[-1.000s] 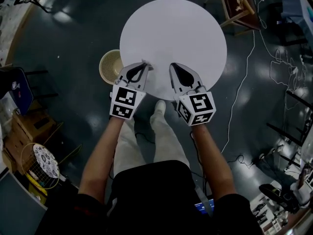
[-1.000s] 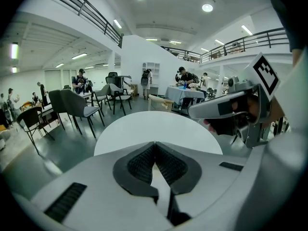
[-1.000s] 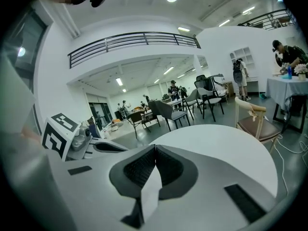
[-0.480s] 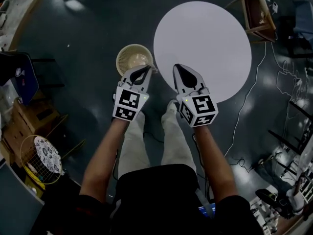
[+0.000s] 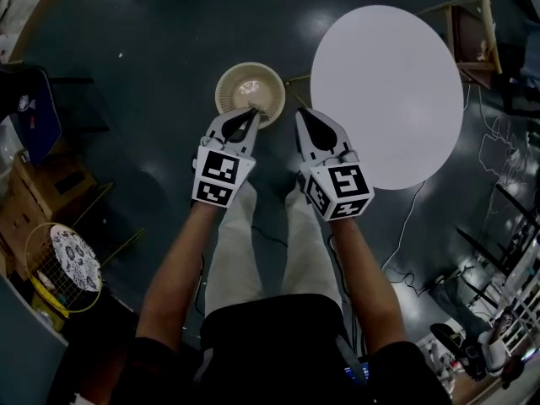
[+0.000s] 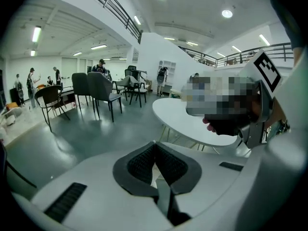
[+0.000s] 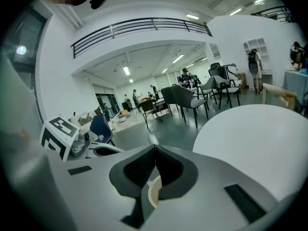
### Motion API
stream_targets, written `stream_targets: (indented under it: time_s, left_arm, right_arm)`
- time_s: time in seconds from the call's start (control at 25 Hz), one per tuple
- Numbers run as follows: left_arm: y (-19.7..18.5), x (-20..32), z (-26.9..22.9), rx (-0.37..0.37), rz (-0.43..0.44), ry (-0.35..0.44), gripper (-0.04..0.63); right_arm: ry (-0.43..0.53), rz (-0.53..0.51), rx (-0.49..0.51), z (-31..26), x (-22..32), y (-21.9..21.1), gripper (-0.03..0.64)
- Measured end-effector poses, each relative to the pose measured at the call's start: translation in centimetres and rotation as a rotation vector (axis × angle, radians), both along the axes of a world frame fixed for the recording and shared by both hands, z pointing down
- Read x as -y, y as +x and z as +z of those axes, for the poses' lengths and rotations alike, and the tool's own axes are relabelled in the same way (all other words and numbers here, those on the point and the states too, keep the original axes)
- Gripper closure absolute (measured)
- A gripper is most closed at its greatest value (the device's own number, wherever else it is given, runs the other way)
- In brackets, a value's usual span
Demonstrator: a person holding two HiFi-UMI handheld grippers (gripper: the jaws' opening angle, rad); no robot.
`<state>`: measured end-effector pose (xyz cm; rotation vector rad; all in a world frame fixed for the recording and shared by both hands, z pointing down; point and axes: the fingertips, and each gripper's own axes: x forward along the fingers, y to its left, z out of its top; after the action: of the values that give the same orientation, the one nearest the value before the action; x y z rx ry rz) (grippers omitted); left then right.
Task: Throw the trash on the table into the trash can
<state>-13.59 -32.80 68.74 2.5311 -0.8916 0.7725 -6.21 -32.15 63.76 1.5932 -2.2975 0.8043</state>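
Forearms are stretched forward and a little downward, roughly parallel: the left forearm [image 5: 173, 268] runs up to the left tongs [image 5: 251, 111], the right forearm [image 5: 364, 268] to the right tongs [image 5: 301, 113]. The left tongs are held with their tips over the near rim of the trash can [image 5: 250, 91], which stands on the floor [image 5: 143, 74] just ahead of and below them. In the left gripper view the left tongs [image 6: 155, 144] are seen with their pads pressed together at the tips; whether anything is pinched there cannot be made out. The right tongs are carried just beside the left ones without touching them, tips level with theirs and pointing the same way. In the right gripper view the right tongs [image 7: 155, 147] are likewise closed tip to tip, and part of the trash can [image 7: 154, 191] is seen as mesh rim through the gap behind the pads. The round white worktop [image 5: 388, 99] lies ahead and to the right of the right tongs.
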Motion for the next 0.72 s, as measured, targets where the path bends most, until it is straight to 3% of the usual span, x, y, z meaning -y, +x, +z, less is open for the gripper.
stream_targets:
  time_s: [0.32,0.72]
  left_arm:
    - [-4.2,2.2,7.6,-0.010,-0.037,-0.042,0.580]
    - [-5.4,2.6,19.3,-0.015,-0.040,-0.106,0.580]
  right_arm:
    - [-0.048,0.005,0.009,6.8,1.9,-4.8,0.598]
    - [-0.113,0.025,-0.002,17.7,1.9,-5.8,0.598]
